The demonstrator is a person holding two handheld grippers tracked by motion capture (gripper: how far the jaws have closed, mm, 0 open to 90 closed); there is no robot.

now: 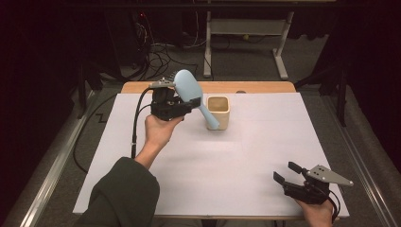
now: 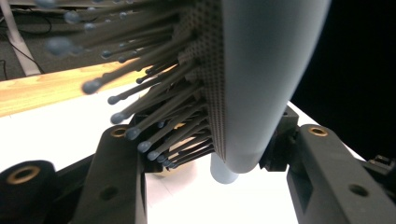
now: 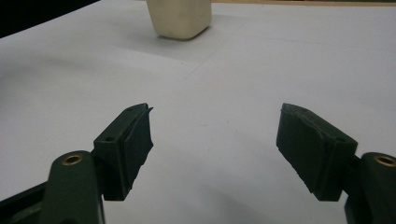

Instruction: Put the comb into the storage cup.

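The left tool [image 1: 187, 105] is clenching the light blue hairbrush [image 1: 189, 87] by its head, above the desk [image 1: 265, 142]. The brush is slanting, head up and away, handle pointing down toward the cream cup [image 1: 218, 112]. The right tool [image 1: 285, 172] is resting released near the desk's front edge.

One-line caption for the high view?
Left gripper holds a blue hairbrush beside the cup; right gripper rests open.

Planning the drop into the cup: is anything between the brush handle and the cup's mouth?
Nothing visible. The left gripper holds the brush by its head; the handle slants down in front of the cup, whose open mouth looks clear.
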